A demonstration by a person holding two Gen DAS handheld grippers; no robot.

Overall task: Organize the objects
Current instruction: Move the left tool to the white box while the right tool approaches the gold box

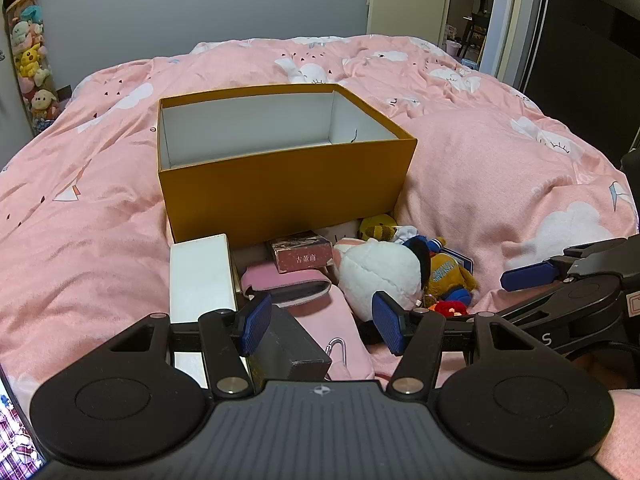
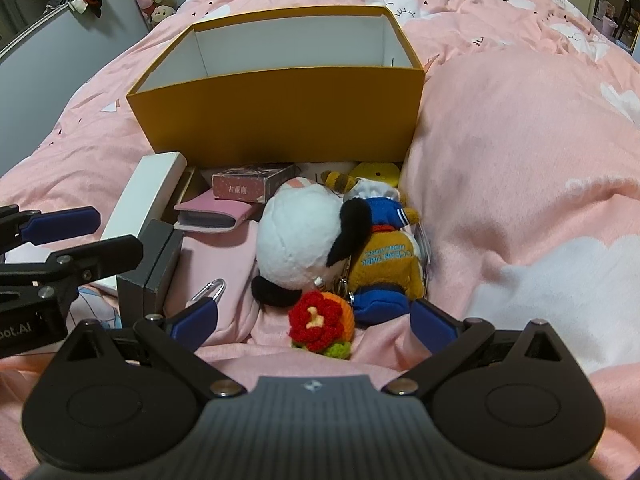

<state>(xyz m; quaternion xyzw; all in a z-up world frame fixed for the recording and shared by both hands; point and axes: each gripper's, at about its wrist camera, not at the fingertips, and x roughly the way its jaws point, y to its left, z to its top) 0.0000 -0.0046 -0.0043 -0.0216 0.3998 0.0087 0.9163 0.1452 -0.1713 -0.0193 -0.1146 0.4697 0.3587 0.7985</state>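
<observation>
An open orange box (image 1: 280,188) (image 2: 280,120) with a white, empty inside stands on the pink bed. In front of it lies a pile: a white box (image 1: 200,276), a dark grey box (image 1: 292,344), a pink wallet (image 1: 288,284), a small pink card box (image 1: 302,256), a white plush (image 2: 296,240), a mustard-shirted doll (image 2: 384,268) and a red crochet flower (image 2: 320,326). My left gripper (image 1: 322,324) hovers open over the grey box and pink cloth. My right gripper (image 2: 316,322) stands wide open around the flower, pads clear of it.
The pink quilt (image 1: 500,168) bulges high to the right of the box and pile. A tall clear tube of plush toys (image 1: 30,52) stands at the far left wall. An open doorway (image 1: 468,8) lies beyond the bed. A metal carabiner (image 2: 208,292) rests on the pink cloth.
</observation>
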